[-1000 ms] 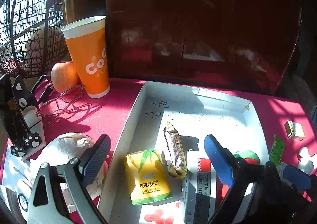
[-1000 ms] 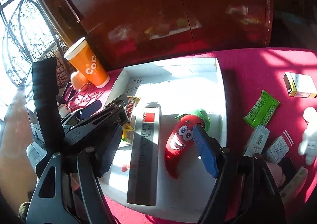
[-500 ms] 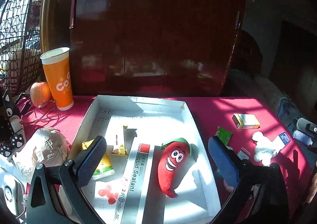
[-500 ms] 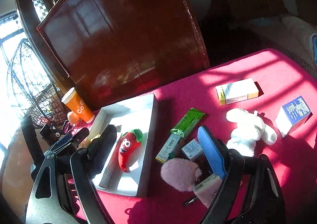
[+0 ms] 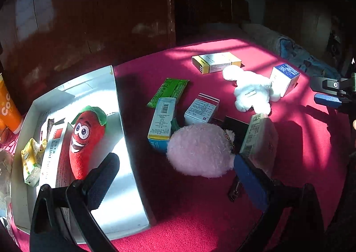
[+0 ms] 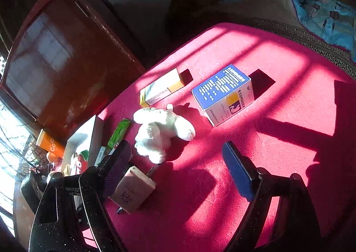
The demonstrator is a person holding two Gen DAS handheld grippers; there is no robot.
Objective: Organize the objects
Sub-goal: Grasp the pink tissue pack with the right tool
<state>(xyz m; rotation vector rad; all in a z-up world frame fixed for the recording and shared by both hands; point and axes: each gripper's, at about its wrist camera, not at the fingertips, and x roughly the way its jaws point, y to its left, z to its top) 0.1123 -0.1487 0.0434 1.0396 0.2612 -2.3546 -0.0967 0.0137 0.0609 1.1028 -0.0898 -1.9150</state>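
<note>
Many small things lie on a surface (image 5: 200,218) covered with a magenta cloth, half in sun and half in shadow. At its left side sits a white tray (image 5: 124,203). Inside the tray a red chili plush (image 5: 85,140) with a green cap lies beside a long sealant box (image 5: 55,158), and a yellow packet (image 5: 30,162) rests near the tray's left wall.

The left tongs (image 5: 175,176) hang over the cloth just right of the tray, jaws spread wide with nothing gripped; a pink fluffy ball (image 5: 200,149) lies between and ahead of them. The right tongs (image 6: 175,160) are also wide apart and empty, over bare cloth, with a white plush toy (image 6: 160,131) just in front.

A blue-topped box (image 6: 224,93) stands beyond the white toy, and a yellow-and-white carton (image 6: 162,89) lies further back to its left. A pinkish carton (image 6: 133,187) rests by the right tongs' left finger. A pale blue box (image 5: 162,122) and a small white box (image 5: 202,107) lie close together beside the pink ball, with a green sachet (image 5: 169,91) flat just behind them. Under the pinkish carton something dark and thin shows, perhaps a card, but the shadow hides it.
</note>
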